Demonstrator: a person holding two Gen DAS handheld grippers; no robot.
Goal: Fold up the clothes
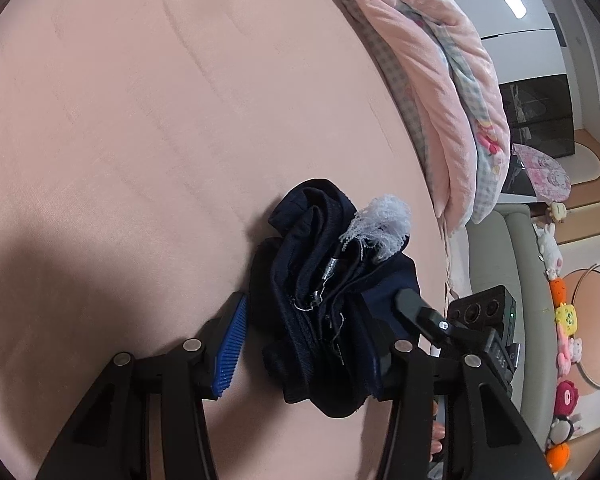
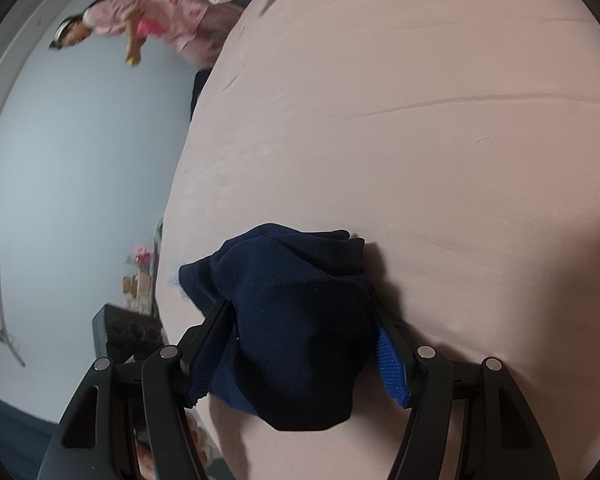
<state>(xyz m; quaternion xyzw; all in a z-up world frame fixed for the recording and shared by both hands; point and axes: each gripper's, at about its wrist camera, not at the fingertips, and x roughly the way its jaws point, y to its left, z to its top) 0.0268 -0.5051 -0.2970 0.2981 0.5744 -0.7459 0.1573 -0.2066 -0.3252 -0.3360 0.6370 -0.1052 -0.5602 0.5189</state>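
A dark navy garment (image 1: 324, 292) lies bunched on the pink bed sheet (image 1: 160, 120), with a white lace trim (image 1: 380, 224) and a zipper showing on top. My left gripper (image 1: 320, 312) is open, its jaws standing on either side of the bundle; the blue pad (image 1: 230, 352) on the left finger is clear of the cloth. In the right wrist view the same navy garment (image 2: 296, 320) fills the space between the fingers of my right gripper (image 2: 300, 320), which looks open around it, its blue pad (image 2: 392, 368) showing at the right.
A folded pink quilt (image 1: 432, 92) lies at the bed's far edge. Beyond it are a grey sofa (image 1: 496, 256) with plush toys (image 1: 564, 320). A person in pink (image 2: 156, 20) stands by the pale wall past the bed's left edge. The right gripper's body (image 1: 480, 320) sits close by.
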